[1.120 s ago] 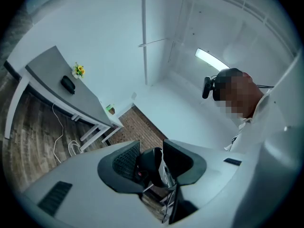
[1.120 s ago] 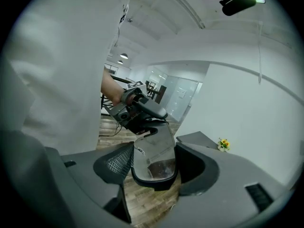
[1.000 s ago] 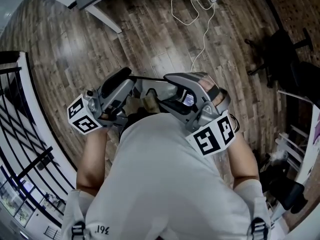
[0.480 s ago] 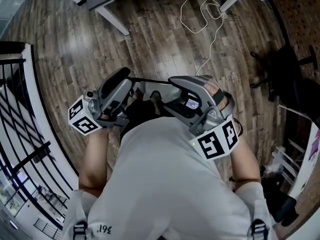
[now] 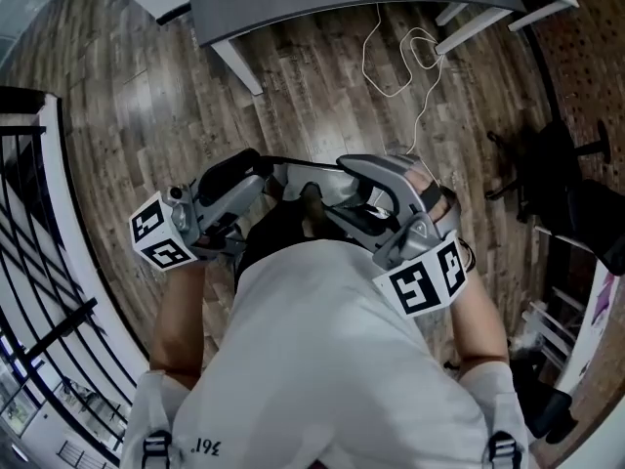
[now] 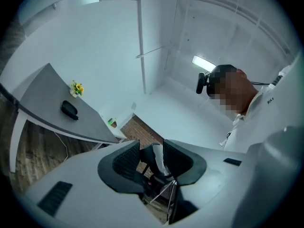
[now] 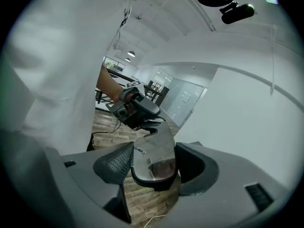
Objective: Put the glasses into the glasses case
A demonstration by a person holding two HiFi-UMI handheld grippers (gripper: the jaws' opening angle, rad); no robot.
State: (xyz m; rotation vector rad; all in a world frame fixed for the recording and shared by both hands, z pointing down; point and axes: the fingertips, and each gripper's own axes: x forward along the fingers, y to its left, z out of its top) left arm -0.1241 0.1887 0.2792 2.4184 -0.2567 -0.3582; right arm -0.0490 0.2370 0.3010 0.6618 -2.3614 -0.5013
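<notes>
A: Where are the black-framed clear-lens glasses (image 5: 311,174)?
B: Above the wood floor (image 5: 293,86), between both claws. The left gripper (image 6: 152,156) is nearly closed on one end; the right gripper (image 7: 154,163), part-open, clamps a lens.
A: The case?
B: The dark oval glasses case (image 6: 69,109) lies on the grey table (image 6: 42,91), well apart

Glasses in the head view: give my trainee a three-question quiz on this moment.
1. True or false: the glasses span from the left gripper to the right gripper.
2. What sits between the right gripper's jaws? A: a lens; B: a cable; C: nothing.
3. Fill in: the black case lies on the grey ____.
Key: 1 true; 2 A; 3 table.
</notes>
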